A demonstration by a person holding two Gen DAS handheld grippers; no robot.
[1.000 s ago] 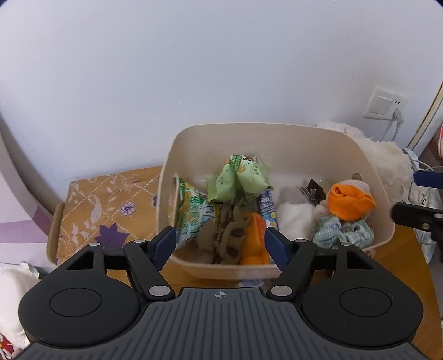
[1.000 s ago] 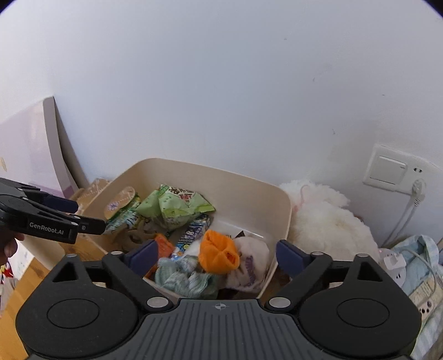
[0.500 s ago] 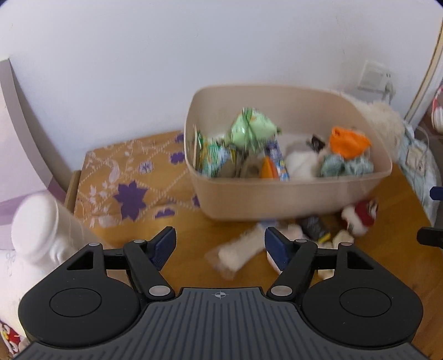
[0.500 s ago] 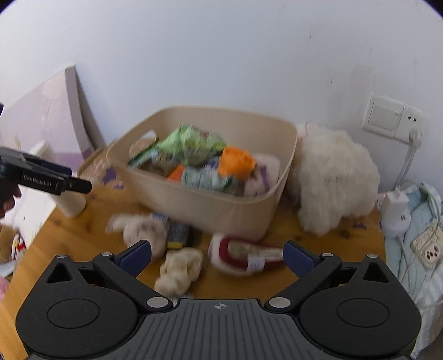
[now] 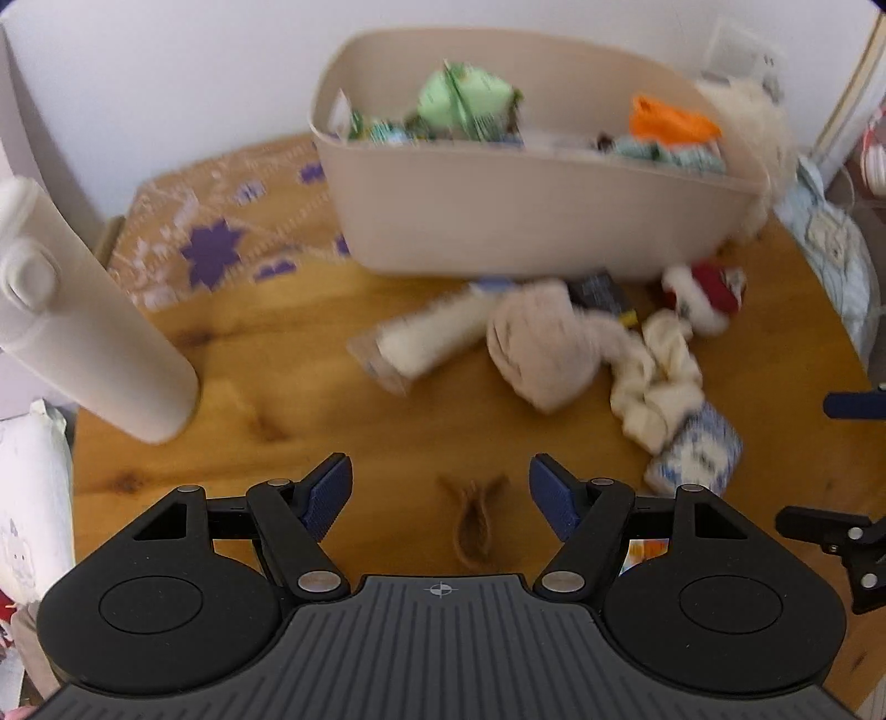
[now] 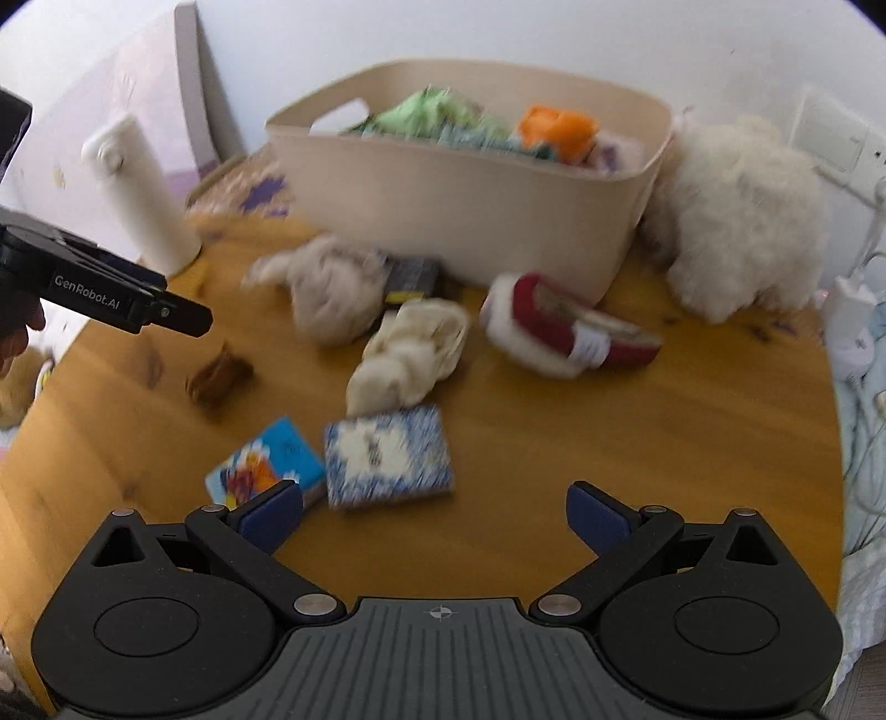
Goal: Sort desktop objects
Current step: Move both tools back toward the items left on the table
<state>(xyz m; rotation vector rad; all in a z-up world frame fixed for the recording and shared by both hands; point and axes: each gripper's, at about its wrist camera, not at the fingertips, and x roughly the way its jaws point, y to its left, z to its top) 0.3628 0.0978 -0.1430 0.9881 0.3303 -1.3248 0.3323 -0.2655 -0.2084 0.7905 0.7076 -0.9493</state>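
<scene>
Now both jaws gape empty, left gripper (image 5: 440, 487), right gripper (image 6: 434, 512), bare wooden table (image 6: 526, 443) beneath.

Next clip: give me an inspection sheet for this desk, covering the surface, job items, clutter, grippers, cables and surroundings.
Surface: round wooden table, partly bare.
Job's things: beige bin holding snack packs and socks; loose on the table lie a red slipper, cream sock, blue-white packet, blue cartoon packet and brown hair tie.
Clutter: white bottle, white plush toy.
Grippers: left hand-held gripper open above the hair tie; right hand-held gripper open, empty.
Cables: wall socket and white cord at the right edge.
Surroundings: white wall, patterned box.
</scene>
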